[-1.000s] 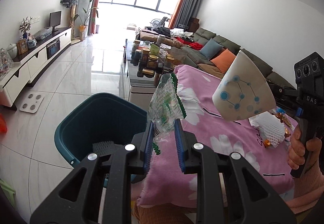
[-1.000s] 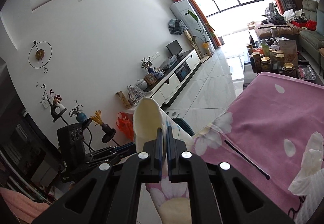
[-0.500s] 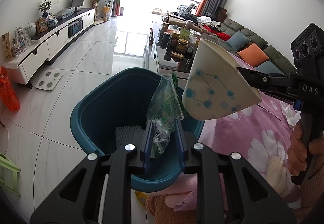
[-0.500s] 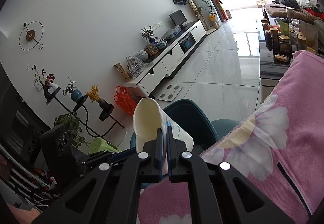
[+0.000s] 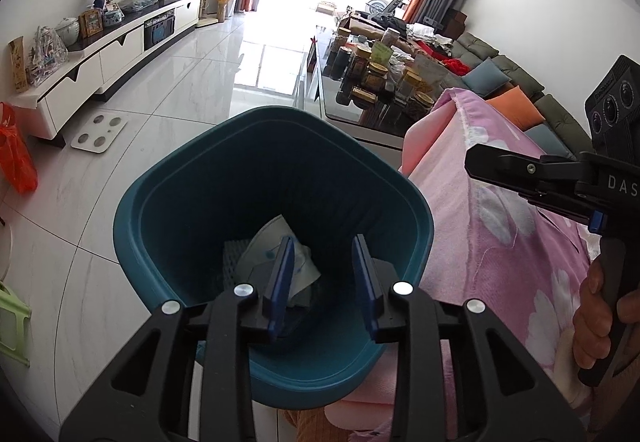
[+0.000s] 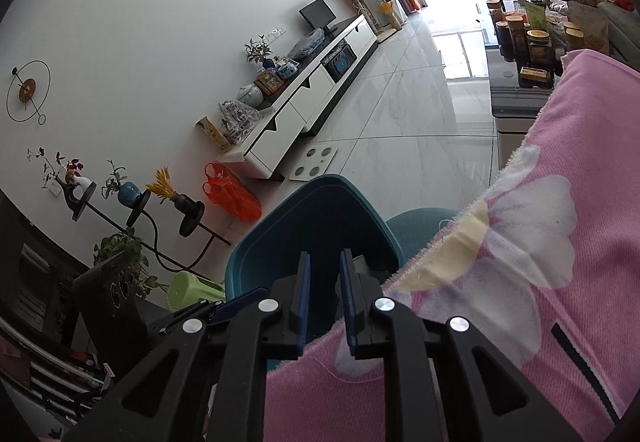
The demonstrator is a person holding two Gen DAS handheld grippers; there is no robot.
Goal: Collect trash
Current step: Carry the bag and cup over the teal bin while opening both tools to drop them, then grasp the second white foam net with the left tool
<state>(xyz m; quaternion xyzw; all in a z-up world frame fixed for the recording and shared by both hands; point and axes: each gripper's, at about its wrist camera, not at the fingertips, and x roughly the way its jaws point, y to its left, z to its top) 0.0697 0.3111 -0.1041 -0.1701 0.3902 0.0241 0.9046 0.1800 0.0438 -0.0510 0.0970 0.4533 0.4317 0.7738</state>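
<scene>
Both claws hung over the teal bin (image 5: pixel 168 178), jaws opening and pinching nothing. A paper cup (image 5: pixel 266 246) lay inside the bin.

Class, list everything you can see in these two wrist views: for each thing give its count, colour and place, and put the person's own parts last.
Bin: one, teal, on the floor beside the table.
Paper trash: white with blue dots, crumpled at the bin's bottom.
Tablecloth: one, pink with white flowers, over the table on the right.
Jars: several, dark with gold lids, on the glass table behind.
Scale: one, white, on the floor by the TV cabinet.
Plastic bag: one, orange, on the floor by the cabinet.
Sofa: one, grey-green, far right.
Left gripper: black with blue pads, jaws opening, empty, over the bin.
Right gripper: same colours, jaws opening, empty.
Hand: one, on the right gripper's handle.
</scene>
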